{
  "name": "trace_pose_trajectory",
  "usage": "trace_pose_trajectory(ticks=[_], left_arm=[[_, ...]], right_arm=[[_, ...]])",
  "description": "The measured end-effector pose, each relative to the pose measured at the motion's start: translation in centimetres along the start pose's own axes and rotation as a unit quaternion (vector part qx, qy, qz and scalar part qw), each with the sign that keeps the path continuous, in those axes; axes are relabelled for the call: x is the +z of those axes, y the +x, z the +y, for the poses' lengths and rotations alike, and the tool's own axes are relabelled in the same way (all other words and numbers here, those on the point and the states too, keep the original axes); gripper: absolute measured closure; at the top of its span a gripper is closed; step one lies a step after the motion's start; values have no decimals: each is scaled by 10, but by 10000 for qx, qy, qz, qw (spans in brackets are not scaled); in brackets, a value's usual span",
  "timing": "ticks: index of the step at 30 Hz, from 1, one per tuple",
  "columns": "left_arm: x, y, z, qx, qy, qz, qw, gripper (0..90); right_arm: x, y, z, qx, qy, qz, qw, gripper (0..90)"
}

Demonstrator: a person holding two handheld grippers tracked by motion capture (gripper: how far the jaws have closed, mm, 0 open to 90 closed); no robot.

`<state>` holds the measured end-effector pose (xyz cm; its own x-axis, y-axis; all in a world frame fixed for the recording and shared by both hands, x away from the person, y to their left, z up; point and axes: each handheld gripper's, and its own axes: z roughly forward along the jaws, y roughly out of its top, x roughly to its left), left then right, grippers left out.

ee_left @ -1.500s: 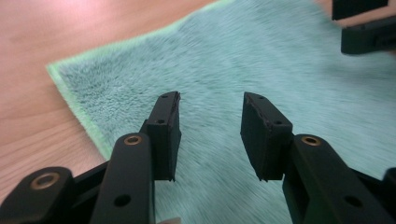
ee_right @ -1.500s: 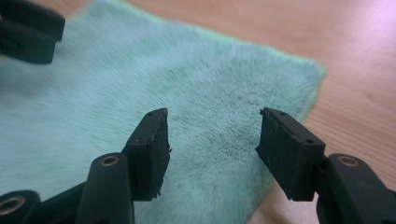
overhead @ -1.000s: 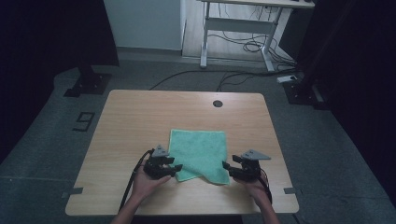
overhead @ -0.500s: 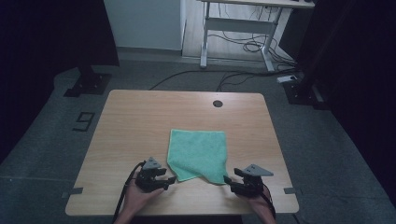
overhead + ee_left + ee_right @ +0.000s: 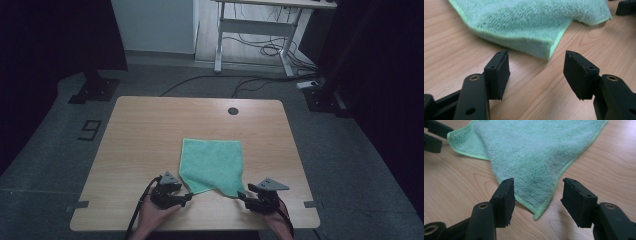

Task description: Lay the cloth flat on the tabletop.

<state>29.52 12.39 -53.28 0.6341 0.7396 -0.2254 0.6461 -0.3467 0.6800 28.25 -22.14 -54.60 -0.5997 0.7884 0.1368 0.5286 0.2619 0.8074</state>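
Your green towel lies folded on the wooden table, near its front edge, grey floor around. Your left gripper has just been opening, nothing between; your right gripper gapes, straddling a corner untouched.

Forearms cut off at the high view's bottom edge; cloth cropped at the top in both gripper views.

A green terry cloth lies folded flat on the table's near middle.
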Motion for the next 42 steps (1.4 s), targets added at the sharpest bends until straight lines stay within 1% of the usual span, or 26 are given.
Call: trace_pose_trajectory(ticks=[3, 6, 8, 9, 10, 11, 12, 14, 17, 20, 21, 22, 23, 24, 25, 28, 30, 32, 33, 34, 35, 36, 37, 40, 41, 42], left_arm=[[10, 1, 5, 1, 14, 204, 9998, 427], [16, 4, 5, 41, -7, 136, 9999, 561], [17, 4, 5, 86, -6, 88, 9999, 675], [17, 4, 5, 99, -11, 84, 9999, 723], [17, 4, 5, 99, -11, 84, 9999, 768], [17, 5, 4, 107, -41, 72, 9999, 813], [16, 5, 3, 100, -74, 28, 9999, 813], [11, 6, 2, 109, -185, -86, 9997, 885], [5, 11, 3, 2, -306, -285, 9991, 891], [1, 14, 3, -67, -356, -391, 9986, 891], [0, 15, 3, -103, -380, -439, 9983, 891], [-1, 15, 2, -127, -390, -453, 9981, 891], [-1, 16, 1, -151, -397, -473, 9980, 891], [-1, 16, 1, -151, -397, -473, 9980, 891], [-1, 16, 1, -159, -387, -488, 9979, 890], [-1, 16, 0, -173, -384, -496, 9979, 890], [-2, 16, 0, -183, -393, -503, 9978, 890], [-3, 18, 0, -193, -414, -510, 9977, 889], [-5, 19, 0, -193, -448, -490, 9976, 890], [-5, 19, 0, -193, -448, -490, 9976, 890], [-7, 20, 0, -208, -481, -475, 9975, 890], [-7, 20, 0, -208, -481, -475, 9975, 890], [-8, 20, 0, -216, -524, -475, 9973, 890], [-11, 21, 1, -213, -561, -487, 9970, 890], [-16, 20, 1, -197, -622, -489, 9967, 890], [-16, 20, 1, -197, -622, -489, 9967, 890]], right_arm=[[5, 3, -1, -66, 135, 21, 9999, 430], [9, 3, -2, -65, 262, 28, 9996, 452], [10, 3, -2, -69, 298, -28, 9995, 540], [10, 2, -1, -57, 316, 40, 9995, 588], [10, 2, -1, -57, 316, 40, 9995, 588], [10, 1, -1, -89, 337, 94, 9993, 696], [10, 1, -1, -89, 337, 94, 9993, 696], [9, -1, -1, -87, 366, 117, 9992, 817], [6, -6, 1, -3, 254, 242, 9994, 885], [4, -7, 3, 24, 194, 335, 9992, 890], [2, -6, 4, -14, 155, 353, 9993, 832], [2, -6, 4, -14, 155, 353, 9993, 832], [1, -1, 4, -104, 129, 316, 9994, 658], [1, -1, 4, -104, 129, 316, 9994, 658], [2, 5, 5, -181, 162, 321, 9992, 535], [7, 9, 4, -238, 257, 263, 9990, 479], [15, 9, 3, -285, 389, 87, 9988, 468], [17, 9, 3, -325, 387, 24, 9987, 481], [18, 10, 4, -389, 382, -35, 9985, 568], [18, 10, 4, -389, 382, -35, 9985, 568], [19, 11, 4, -468, 379, -43, 9982, 702], [19, 11, 4, -468, 379, -43, 9982, 702], [19, 9, 5, -396, 387, -25, 9985, 827], [18, 6, 6, -420, 402, 9, 9983, 851], [10, 5, 8, -392, 242, 134, 9988, 857], [10, 5, 8, -392, 242, 134, 9988, 857]])
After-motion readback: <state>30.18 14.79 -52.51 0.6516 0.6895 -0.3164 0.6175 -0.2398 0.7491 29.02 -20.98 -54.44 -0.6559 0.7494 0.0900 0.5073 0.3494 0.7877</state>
